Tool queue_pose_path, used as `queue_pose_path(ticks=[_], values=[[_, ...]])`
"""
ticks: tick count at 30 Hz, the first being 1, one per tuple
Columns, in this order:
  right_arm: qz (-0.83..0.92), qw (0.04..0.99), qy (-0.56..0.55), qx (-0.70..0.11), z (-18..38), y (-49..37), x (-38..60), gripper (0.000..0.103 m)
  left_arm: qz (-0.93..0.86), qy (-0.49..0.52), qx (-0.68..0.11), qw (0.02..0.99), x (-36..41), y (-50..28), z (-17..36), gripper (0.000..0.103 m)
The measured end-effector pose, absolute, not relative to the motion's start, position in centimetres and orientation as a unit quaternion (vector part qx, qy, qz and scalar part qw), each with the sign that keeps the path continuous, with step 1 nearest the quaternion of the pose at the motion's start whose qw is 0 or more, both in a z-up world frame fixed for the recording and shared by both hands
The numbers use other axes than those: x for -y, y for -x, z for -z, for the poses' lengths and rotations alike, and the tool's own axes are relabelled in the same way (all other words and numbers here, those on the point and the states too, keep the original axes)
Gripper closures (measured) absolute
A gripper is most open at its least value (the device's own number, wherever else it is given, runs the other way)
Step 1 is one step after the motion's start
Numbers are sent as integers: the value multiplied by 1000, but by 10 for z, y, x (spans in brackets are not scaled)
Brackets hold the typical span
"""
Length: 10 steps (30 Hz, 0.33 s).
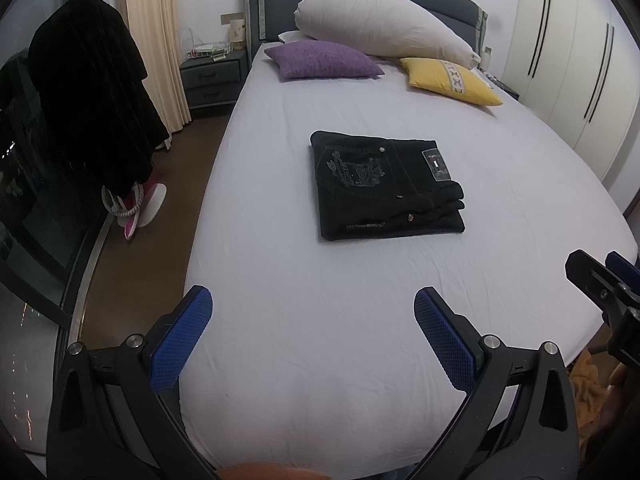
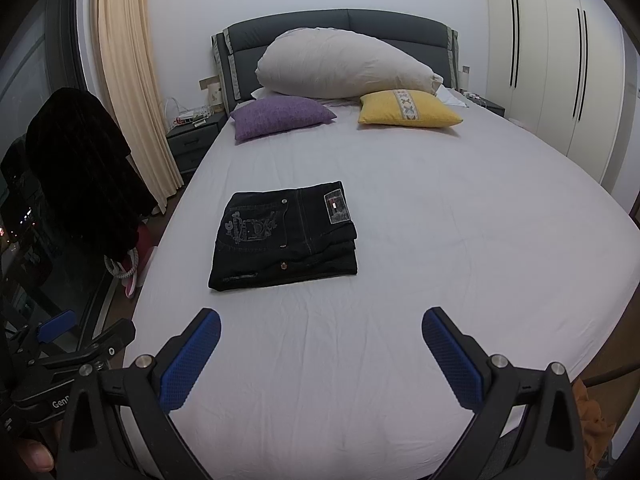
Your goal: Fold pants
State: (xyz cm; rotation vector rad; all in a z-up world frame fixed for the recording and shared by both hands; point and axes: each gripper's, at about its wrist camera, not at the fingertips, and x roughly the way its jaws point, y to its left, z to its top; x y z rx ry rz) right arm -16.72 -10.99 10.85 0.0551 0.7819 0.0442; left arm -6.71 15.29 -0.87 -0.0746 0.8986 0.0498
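The pants [image 1: 386, 186] lie mid-bed [image 1: 320, 320] as a compact, squared stack, so the folding looks finished. That would explain why the left gripper [image 1: 313, 340] and the right gripper [image 2: 321, 354] hang apart at 6 o'clock, both spread wide, holding and touching nothing.

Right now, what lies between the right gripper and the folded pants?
Only bare white sheet. In the right wrist view, nothing sits between the open right gripper and the folded black pants; the left wrist view agrees.
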Motion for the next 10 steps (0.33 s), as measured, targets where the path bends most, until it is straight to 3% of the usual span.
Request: queue_pose_path(ticks=[10], values=[[-24,923,-29,-384,-103,171,111,0,-23,35,-436,899,-156,64,11,0]])
